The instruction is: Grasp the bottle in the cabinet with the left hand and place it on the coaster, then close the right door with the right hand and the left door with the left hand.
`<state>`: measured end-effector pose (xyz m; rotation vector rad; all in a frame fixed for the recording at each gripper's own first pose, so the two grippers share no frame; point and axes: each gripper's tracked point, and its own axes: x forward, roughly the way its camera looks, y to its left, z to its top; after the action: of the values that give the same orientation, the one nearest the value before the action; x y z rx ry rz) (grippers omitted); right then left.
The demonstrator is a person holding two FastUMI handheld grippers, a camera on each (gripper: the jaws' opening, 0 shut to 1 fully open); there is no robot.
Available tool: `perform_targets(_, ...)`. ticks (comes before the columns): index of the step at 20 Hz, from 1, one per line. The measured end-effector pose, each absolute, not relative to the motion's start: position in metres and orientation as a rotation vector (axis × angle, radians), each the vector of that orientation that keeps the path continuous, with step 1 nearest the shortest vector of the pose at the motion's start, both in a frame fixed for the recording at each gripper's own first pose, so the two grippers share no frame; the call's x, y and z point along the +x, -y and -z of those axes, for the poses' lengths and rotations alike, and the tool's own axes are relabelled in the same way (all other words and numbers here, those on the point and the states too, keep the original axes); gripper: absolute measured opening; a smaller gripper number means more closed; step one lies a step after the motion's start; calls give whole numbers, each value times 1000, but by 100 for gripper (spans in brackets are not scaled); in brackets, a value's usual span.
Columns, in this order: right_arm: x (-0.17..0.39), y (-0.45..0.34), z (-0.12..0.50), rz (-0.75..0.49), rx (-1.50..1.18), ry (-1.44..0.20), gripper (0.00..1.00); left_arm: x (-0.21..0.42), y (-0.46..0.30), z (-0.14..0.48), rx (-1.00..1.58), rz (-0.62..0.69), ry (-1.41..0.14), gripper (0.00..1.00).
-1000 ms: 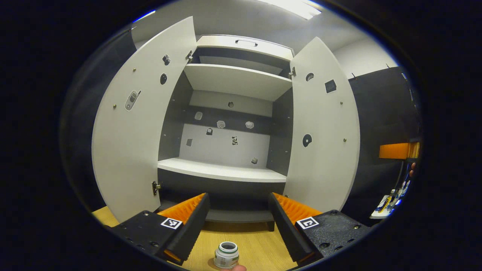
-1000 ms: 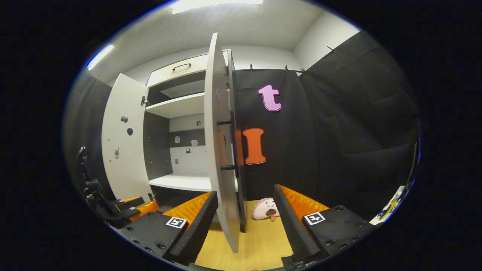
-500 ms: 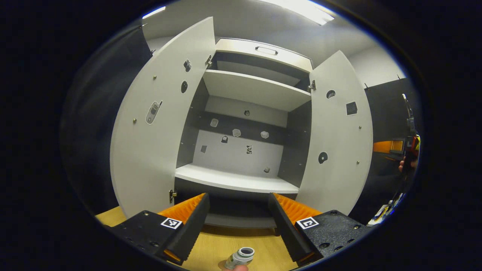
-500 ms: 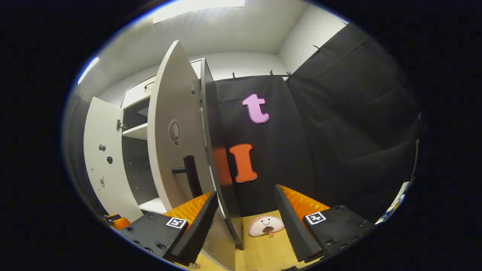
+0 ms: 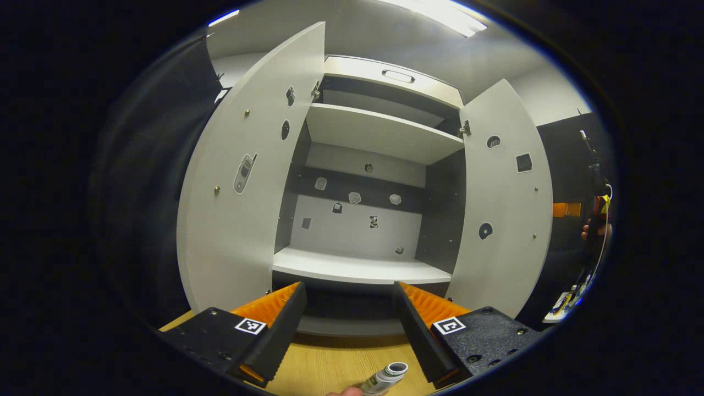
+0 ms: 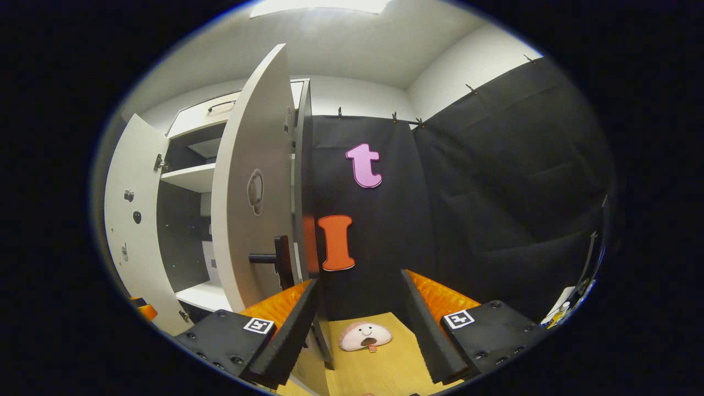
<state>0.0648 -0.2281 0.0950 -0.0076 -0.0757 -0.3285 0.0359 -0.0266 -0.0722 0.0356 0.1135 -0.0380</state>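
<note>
The white cabinet (image 5: 357, 269) stands with both doors swung out and bare shelves. A small white bottle with a green label (image 5: 386, 378) is on the wooden table at the bottom edge, below and just right of my open left gripper (image 5: 348, 286), with a fingertip beside it. In the right gripper view, the right door (image 6: 247, 165) shows its outer face and dark handle (image 6: 275, 258). My right gripper (image 6: 358, 279) is open, its left finger close to that door's lower edge. The left door (image 5: 242, 192) hangs wide open.
A pink plush toy (image 6: 364, 336) lies on the table (image 6: 385, 368) between my right gripper's fingers, in front of the black cloth wall. At the far right of the left gripper view, a hand (image 5: 594, 228) holds the other gripper beyond the right door (image 5: 506, 220).
The right gripper has swung round from the right door's edge to its outer, handle side. In the left gripper view the cabinet has shifted right and the bottle now sits lower right.
</note>
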Motion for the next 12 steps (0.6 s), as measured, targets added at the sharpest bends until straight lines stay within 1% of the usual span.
perform_targets(4, 62, 214, -95, 350, -29, 85, 96, 50, 31, 65, 28, 93, -77, 95)
perform_targets(8, 66, 184, -93, 303, -28, 75, 96, 57, 39, 70, -5, 140, -77, 95)
perform_targets(12, 73, 149, -91, 239, -53, 63, 96, 63, 31, 74, -11, 142, -83, 95)
